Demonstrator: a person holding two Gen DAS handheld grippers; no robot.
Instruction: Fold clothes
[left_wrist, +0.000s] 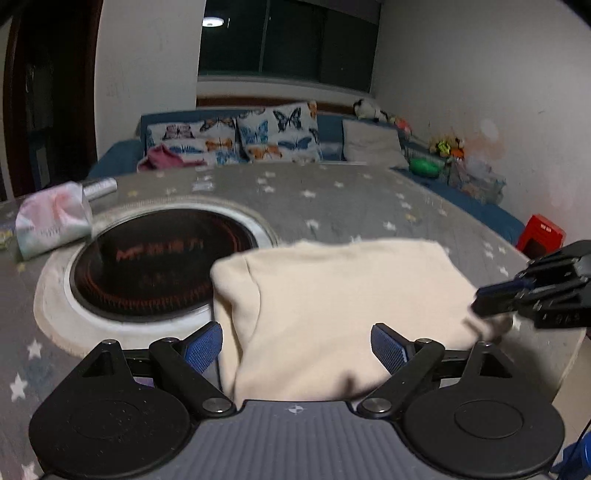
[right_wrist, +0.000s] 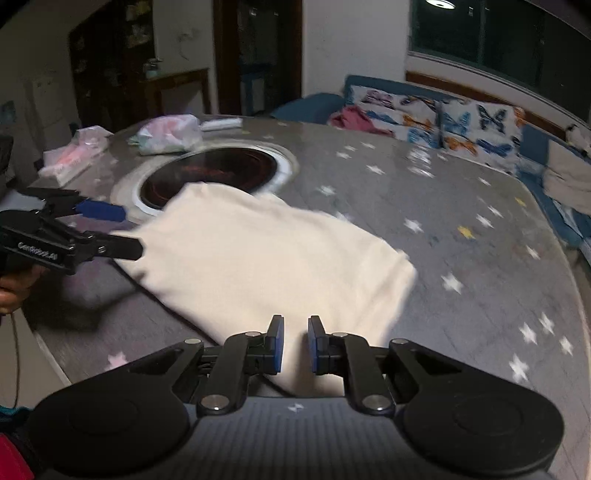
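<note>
A cream garment (left_wrist: 343, 310) lies folded on the grey star-patterned table; it also shows in the right wrist view (right_wrist: 266, 254). My left gripper (left_wrist: 297, 347) is open, its blue pads spread wide over the garment's near edge. In the right wrist view the left gripper (right_wrist: 122, 229) sits at the garment's left corner. My right gripper (right_wrist: 295, 343) has its pads a narrow gap apart, with the garment's near corner between them. In the left wrist view the right gripper (left_wrist: 491, 302) is at the garment's right corner.
A round black hotplate (left_wrist: 162, 269) with a white rim is set in the table beside the garment. A plastic bag (left_wrist: 51, 221) and a silver tube (left_wrist: 99, 186) lie at the far left. A blue sofa with butterfly cushions (left_wrist: 273, 133) stands behind. A red box (left_wrist: 541, 232) is at right.
</note>
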